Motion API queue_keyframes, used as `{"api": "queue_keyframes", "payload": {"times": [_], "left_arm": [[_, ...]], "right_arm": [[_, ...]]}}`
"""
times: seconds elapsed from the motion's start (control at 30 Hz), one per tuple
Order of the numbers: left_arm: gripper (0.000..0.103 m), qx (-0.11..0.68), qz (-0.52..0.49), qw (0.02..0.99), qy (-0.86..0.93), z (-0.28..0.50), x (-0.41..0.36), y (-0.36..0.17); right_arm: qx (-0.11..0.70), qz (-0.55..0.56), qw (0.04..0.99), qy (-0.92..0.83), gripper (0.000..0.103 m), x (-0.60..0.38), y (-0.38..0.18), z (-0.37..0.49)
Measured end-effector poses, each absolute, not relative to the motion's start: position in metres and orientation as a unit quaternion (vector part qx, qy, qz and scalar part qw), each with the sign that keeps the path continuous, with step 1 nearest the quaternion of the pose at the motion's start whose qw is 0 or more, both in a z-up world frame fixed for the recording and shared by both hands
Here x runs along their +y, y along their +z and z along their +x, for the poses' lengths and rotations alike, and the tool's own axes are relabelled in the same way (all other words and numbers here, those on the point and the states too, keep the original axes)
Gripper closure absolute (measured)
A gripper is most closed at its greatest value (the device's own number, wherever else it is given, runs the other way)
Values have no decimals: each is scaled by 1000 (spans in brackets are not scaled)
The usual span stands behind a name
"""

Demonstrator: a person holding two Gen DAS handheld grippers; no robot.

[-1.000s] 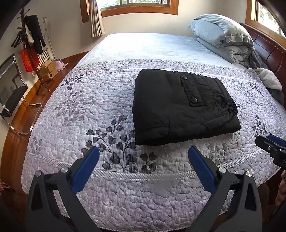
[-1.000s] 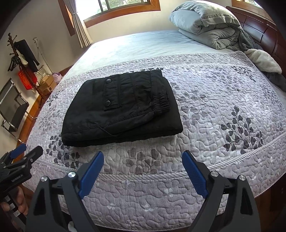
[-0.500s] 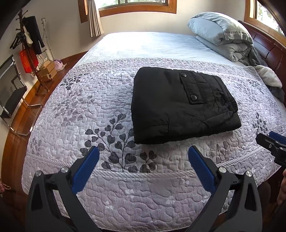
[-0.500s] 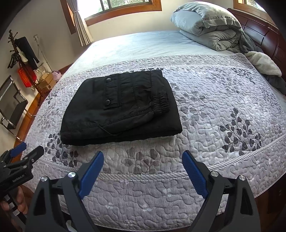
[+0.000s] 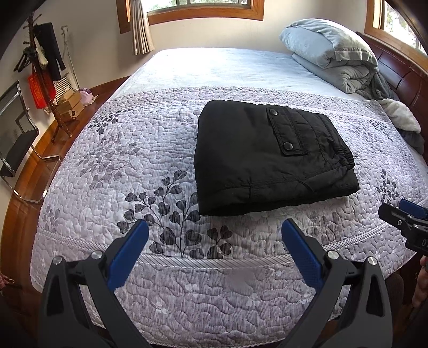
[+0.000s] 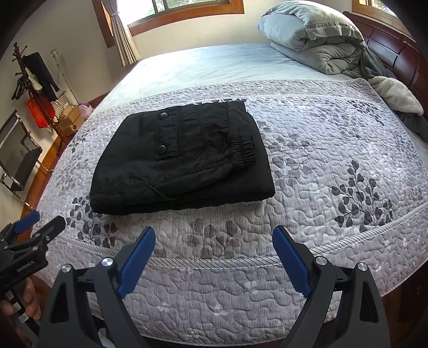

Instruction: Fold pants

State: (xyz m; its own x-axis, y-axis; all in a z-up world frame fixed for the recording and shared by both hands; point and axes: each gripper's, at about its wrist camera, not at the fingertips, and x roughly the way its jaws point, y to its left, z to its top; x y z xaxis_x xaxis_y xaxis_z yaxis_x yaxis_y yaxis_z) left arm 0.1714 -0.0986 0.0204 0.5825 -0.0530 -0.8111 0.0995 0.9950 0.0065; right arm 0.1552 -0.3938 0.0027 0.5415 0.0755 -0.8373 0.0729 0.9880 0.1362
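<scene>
My left gripper hangs over the near edge of the bed, its blue-padded fingers spread wide with nothing between them. My right gripper sits beside it in the same way, fingers parted and empty. Each one shows at the edge of the other's view.

The black pants lie folded into a thick rectangle on the quilted bedspread, well ahead of both grippers and touching neither. A flap pocket with two snap buttons faces up, and the elastic cuff is gathered at the right side of the stack.

Nothing here holds anything in the way of bins or baskets; I can make out only some small cardboard boxes on the floor at the left, and their contents are not visible.

The bedspread is pale lilac-grey with dark leaf sprigs and a striped border. Beyond it the bed is covered by a light blue sheet. A rolled grey duvet lies against the dark wooden headboard at the right, with a cream fleece blanket below it. A wood-framed window with a curtain is in the far wall. At the left stand a coat rack with dark clothes and a black chair on the wooden floor.
</scene>
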Motion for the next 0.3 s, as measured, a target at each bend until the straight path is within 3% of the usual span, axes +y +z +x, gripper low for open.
{"api": "queue_keyframes", "payload": {"times": [0.3], "left_arm": [[4, 458, 25, 888, -43, 171, -99, 21]], "right_arm": [[481, 78, 873, 2, 13, -393, 2, 155]]}}
